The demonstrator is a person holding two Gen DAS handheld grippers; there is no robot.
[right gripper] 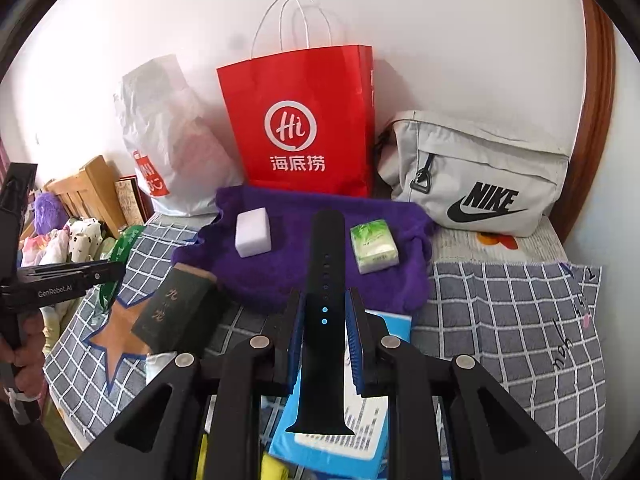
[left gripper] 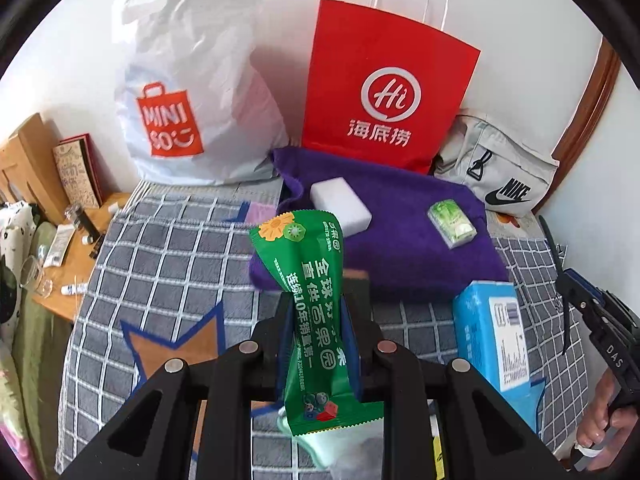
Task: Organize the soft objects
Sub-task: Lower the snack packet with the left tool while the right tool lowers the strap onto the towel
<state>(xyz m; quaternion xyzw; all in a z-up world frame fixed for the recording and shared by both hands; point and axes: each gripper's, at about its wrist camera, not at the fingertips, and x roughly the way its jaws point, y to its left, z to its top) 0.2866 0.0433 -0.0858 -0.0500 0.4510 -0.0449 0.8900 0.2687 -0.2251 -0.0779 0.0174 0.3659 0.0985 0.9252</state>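
Your left gripper (left gripper: 316, 320) is clamped on a green snack packet (left gripper: 310, 304), held up off the bed in front of the purple towel (left gripper: 400, 248). Your right gripper (right gripper: 324, 320) pinches a black watch strap (right gripper: 325, 312) the same way, upright, on the near side of that towel.

The sorting looks partly done: a white sponge block (left gripper: 342, 204) and a green tissue pack (left gripper: 452, 224) already lie on the towel, well apart. Both held items are still to be placed, and a blue tissue pack (left gripper: 492, 340) and a dark box (right gripper: 176, 308) sit just off the towel's near edge.

There is bare towel between the sponge and the tissue pack, and along the near edge. Behind the towel, the red paper bag (left gripper: 384, 88), the white plastic bag (left gripper: 192, 92) and the grey pouch (right gripper: 480, 176) close off the far side, so come in from the front.
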